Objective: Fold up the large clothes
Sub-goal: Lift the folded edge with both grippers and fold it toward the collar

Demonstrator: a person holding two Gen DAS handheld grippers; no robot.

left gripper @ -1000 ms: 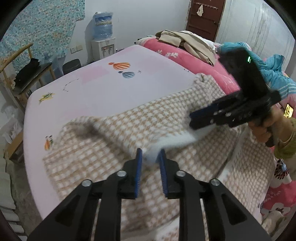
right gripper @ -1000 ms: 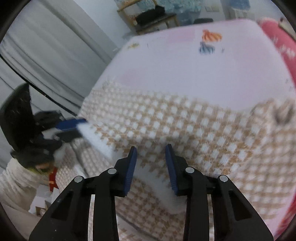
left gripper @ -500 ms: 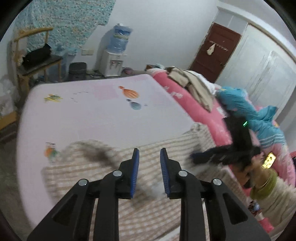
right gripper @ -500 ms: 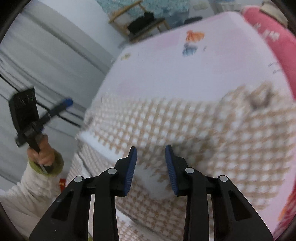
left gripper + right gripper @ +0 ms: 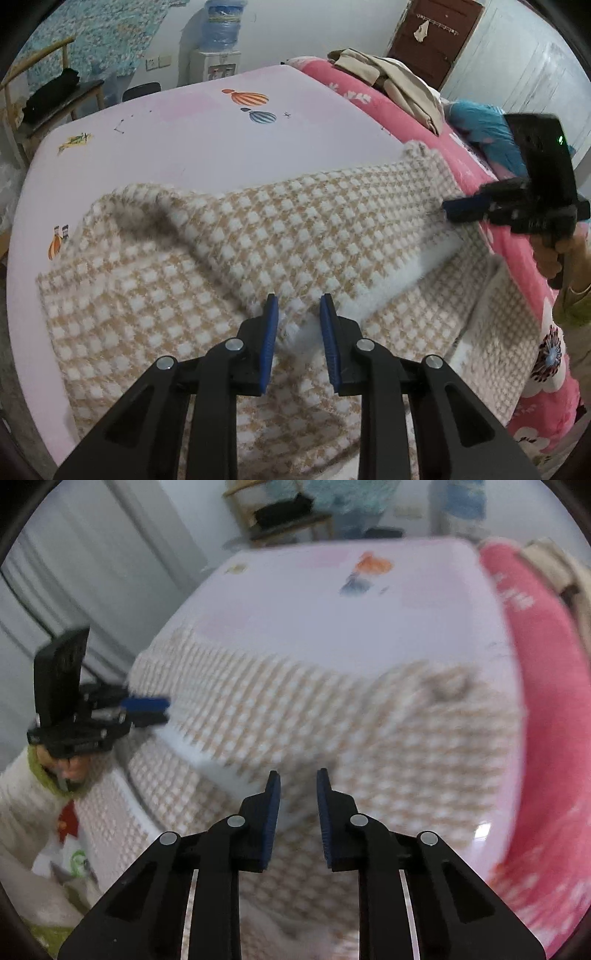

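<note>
The garment (image 5: 280,236), released half a second ago, is now left folded over on the bed (image 5: 177,140), both the left gripper (image 5: 295,328) and right gripper (image 5: 294,805) being held open and empty above it, so one fold seems done

This is a bedroom at home: a big bed (image 5: 192,147) with a pink balloon sheet, a water cooler (image 5: 218,48), a brown door (image 5: 439,37).

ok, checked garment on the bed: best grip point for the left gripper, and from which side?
Judgement: take the checked garment by the white fuzzy hem at its folded flap's near corner, coming from the near bed edge. That raised edge lies just ahead of the open left gripper.
</note>
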